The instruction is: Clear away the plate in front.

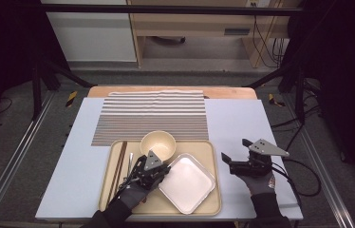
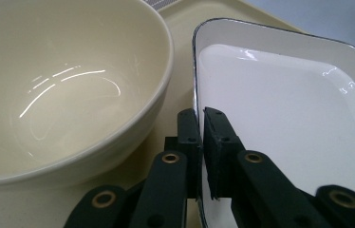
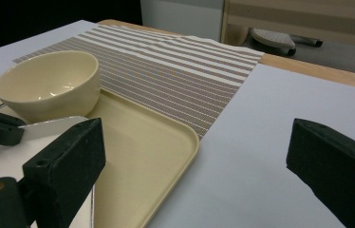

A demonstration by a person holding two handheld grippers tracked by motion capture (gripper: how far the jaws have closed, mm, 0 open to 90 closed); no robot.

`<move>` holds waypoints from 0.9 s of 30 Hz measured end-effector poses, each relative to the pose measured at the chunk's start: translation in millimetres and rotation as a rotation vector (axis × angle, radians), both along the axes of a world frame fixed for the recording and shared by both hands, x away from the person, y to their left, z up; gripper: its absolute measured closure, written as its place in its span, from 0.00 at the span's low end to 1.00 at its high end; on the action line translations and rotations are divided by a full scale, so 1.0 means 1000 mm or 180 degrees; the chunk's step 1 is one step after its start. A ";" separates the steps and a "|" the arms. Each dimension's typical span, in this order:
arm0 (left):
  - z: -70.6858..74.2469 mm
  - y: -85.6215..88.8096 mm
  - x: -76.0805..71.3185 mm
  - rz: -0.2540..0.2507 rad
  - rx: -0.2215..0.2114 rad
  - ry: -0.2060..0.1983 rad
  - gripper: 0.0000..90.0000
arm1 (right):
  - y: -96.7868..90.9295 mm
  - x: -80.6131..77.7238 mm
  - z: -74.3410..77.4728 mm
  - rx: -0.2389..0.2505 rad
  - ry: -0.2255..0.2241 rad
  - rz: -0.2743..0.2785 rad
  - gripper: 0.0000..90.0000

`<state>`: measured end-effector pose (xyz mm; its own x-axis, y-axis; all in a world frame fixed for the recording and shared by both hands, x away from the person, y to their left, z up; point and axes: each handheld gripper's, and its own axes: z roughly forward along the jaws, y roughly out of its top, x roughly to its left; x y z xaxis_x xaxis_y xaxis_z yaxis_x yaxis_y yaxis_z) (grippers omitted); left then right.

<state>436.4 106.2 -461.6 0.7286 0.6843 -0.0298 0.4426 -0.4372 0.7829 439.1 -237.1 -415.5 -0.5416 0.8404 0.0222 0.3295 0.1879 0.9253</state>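
Note:
A white square plate (image 1: 187, 183) (image 2: 284, 109) lies turned cornerwise on the right half of a cream tray (image 1: 114, 190) (image 3: 137, 137). My left gripper (image 1: 163, 167) (image 2: 200, 116) is shut on the plate's left rim, one jaw inside and one outside. A cream bowl (image 1: 158, 144) (image 2: 57, 85) (image 3: 47, 80) stands empty at the tray's far edge, just left of that grip. My right gripper (image 1: 234, 148) (image 3: 194, 142) is open above the bare table to the right of the tray, with nothing between its jaws.
Brown chopsticks (image 1: 118, 164) lie along the tray's left side, a thin metal utensil beside them. A striped placemat (image 1: 152, 114) (image 3: 166, 66) covers the table beyond the tray. The table's right edge is close to the right hand.

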 end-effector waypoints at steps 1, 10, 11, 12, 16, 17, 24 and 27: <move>-0.001 -0.001 0.000 -0.0001 0.0006 0.0003 0.94 | 0.000 0.000 0.000 0.0000 0.0001 0.0000 0.07; -0.014 -0.003 0.003 0.0009 0.0118 0.0086 0.91 | 0.000 0.000 0.000 0.0007 0.0007 0.0010 0.07; -0.013 -0.003 0.003 0.0005 0.0116 0.0086 0.91 | 0.000 0.000 0.000 0.0009 0.0007 0.0010 0.07; -0.013 -0.003 0.003 0.0003 0.0102 0.0090 0.92 | 0.000 0.000 0.000 0.0007 0.0009 0.0011 0.07; -0.007 -0.001 -0.001 -0.0053 0.0046 0.0065 0.84 | 0.000 0.000 0.000 0.0006 0.0007 0.0010 0.07; -0.003 0.001 -0.002 -0.0081 0.0002 0.0050 0.80 | 0.000 0.000 0.000 0.0006 0.0007 0.0008 0.07; 0.016 0.016 -0.014 -0.0202 -0.0142 -0.0099 0.59 | -0.001 0.000 0.000 0.0003 0.0012 0.0013 0.06; 0.023 0.028 -0.018 -0.0218 -0.0189 -0.0145 0.54 | -0.001 0.000 0.000 0.0005 0.0003 0.0016 0.06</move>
<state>418.5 134.7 -438.3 0.7752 0.6307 -0.0347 0.3766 -0.4174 0.8270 439.1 -238.4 -415.2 -0.5457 0.8376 0.0240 0.3294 0.1881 0.9253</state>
